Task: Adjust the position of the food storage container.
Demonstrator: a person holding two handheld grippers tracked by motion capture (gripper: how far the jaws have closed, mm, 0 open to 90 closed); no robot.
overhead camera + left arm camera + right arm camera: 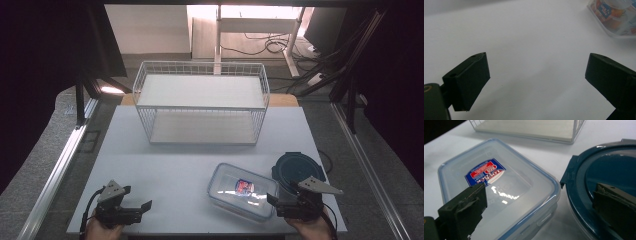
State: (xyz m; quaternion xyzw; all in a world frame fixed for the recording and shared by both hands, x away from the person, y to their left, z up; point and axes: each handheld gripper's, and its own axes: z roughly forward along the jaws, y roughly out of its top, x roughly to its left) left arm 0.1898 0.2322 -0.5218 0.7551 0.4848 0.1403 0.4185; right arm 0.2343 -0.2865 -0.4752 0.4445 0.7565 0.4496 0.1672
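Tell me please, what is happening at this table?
A person holds a gripper in each hand at the near edge of a white table. The left gripper is open over bare table, holding nothing. The right gripper is open too, near a clear lidded box and a round blue-lidded container, gripping neither. A white wire basket stands at the far side.

A white wire basket (201, 102) with two pale shelves is seen at the upper middle of the frame, standing on the white table (165, 165). Behind it, at the top right, a tangle of dark cables (272, 46) is seen on the floor.
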